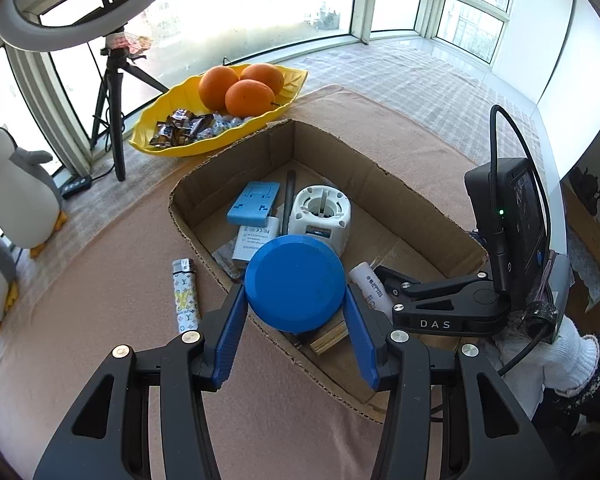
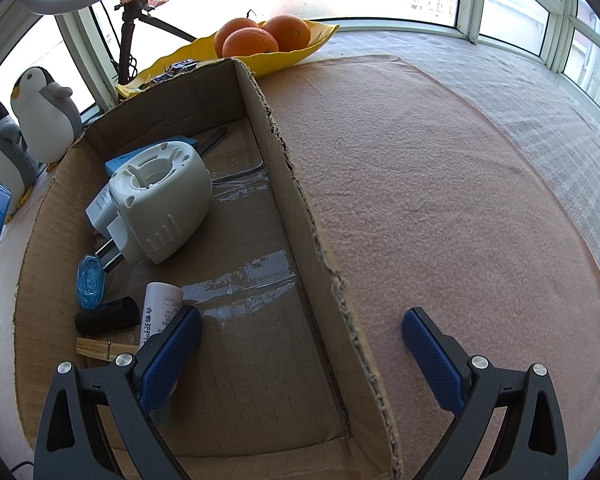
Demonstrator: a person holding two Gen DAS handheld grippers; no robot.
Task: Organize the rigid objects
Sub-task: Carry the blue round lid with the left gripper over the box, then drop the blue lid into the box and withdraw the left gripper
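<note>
Your left gripper has its jaws clamped on the rim of a round blue lid, one blue pad on each side, and you are holding it over the near edge of the cardboard box. In the box beneath it lie a white round plug-in device, a light blue plastic piece, a white adapter, a white tube with printed text and a small wooden block. A patterned lighter rests on the pink cloth on the desk, just outside the box's left wall. Your right gripper has its jaws wide apart with nothing between them; they straddle the right wall of the box, the left pad inside next to the white tube and the right pad over the pink cloth. Behind the box sits a yellow leaf-shaped dish with three oranges and wrapped sweets.
</note>
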